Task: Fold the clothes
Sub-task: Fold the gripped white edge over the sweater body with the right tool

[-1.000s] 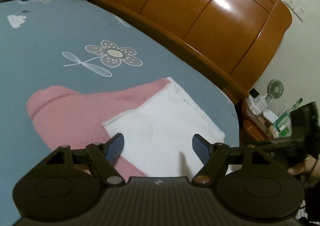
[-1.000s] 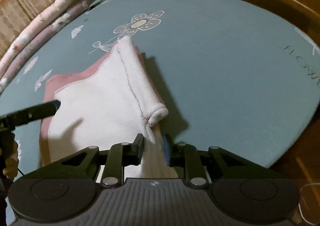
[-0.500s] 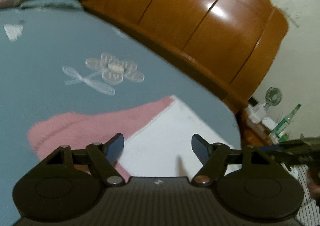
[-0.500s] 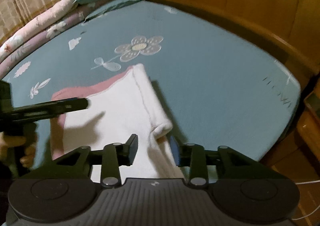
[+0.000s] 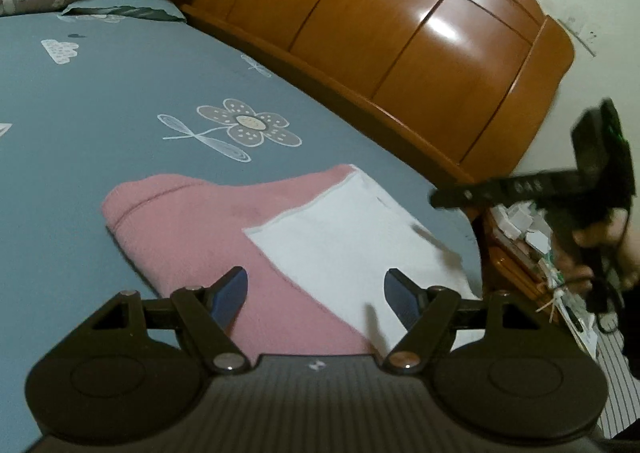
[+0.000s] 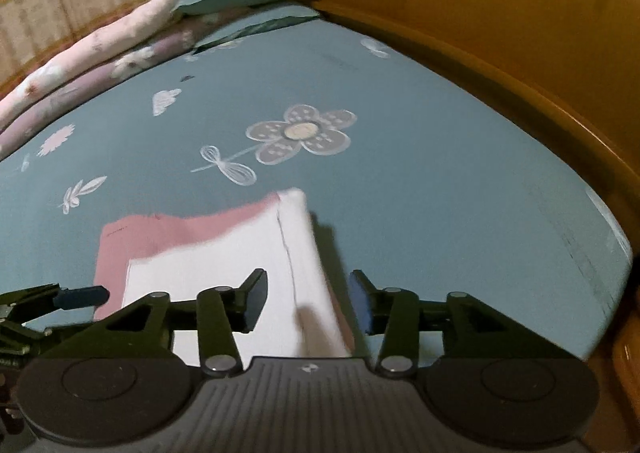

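A pink and white garment (image 5: 280, 245) lies folded on the blue-grey bed sheet (image 5: 100, 113); the white panel lies over the pink layer. My left gripper (image 5: 316, 293) is open and empty, hovering just above the garment's near edge. My right gripper (image 6: 308, 301) is open and empty, raised above the garment's white folded edge (image 6: 296, 253). The right gripper also shows at the right of the left wrist view (image 5: 520, 189), and a left finger (image 6: 80, 295) shows at the left of the right wrist view.
A glossy wooden headboard (image 5: 400, 53) runs along the far side of the bed. Pillows and a rolled quilt (image 6: 120, 37) lie at the far left. A cluttered bedside stand (image 5: 532, 237) sits past the bed's corner. A flower print (image 6: 300, 137) marks the sheet beyond the garment.
My right gripper has opened, let go of the white fold and lifted back from it. The fold now lies flat on the garment. My left gripper stayed open and drew back slightly.
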Demonstrator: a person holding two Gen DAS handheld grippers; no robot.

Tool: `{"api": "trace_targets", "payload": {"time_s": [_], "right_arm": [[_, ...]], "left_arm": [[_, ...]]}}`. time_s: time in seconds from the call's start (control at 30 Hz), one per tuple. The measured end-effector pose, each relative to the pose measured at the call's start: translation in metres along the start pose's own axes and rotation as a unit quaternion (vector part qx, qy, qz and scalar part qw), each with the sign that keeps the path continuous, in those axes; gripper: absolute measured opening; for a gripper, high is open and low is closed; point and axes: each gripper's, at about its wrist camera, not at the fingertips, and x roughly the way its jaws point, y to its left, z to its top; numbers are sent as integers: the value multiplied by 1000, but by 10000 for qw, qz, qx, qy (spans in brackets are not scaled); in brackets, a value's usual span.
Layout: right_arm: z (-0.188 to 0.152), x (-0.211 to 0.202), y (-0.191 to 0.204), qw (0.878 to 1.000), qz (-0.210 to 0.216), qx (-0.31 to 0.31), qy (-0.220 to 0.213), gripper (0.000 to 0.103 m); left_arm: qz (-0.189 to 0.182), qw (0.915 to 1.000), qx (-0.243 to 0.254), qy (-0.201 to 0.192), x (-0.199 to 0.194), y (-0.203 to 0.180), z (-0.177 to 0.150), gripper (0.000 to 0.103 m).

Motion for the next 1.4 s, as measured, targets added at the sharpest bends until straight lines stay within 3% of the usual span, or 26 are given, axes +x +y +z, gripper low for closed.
{"api": "trace_targets", "payload": {"time_s": [0.33,0.37,0.4,0.5,0.7,0.9,1.0,1.13,1.23,1.4], "right_arm": [[45,89,-13,9952,884,44,408,55],[45,94,-11,9939,1001,-13,451,47],[44,96,-6,9937,1012,-133,466,31],[41,95,-1,9946,867,-398,419,20],[35,85,-23,9968,725,-160,307,19],[35,99,-24,9963,784,-168,310,19],[39,105,-17,9961,742,-362,317,19],[38,109,-20,9956,796,-372,320,20],[39,99,-23,9963,774,-215,303,27],[33,43,-19,9974,708,-122,-16,30]], "left_arm": [[211,9997,53,-96,-5,-10,-4,76],[249,9995,33,-167,-8,-11,-3,76],[286,9993,13,-237,-11,-13,-3,76],[404,9984,17,-406,-17,-15,-2,76],[540,9978,209,-322,7,-11,5,76],[968,9928,678,-182,35,-14,11,76],[1004,9933,548,-179,33,-9,12,75],[777,9953,503,-294,13,-16,13,76],[582,9968,515,-175,5,-21,12,76],[278,9992,296,-68,-8,-21,11,76]]}}
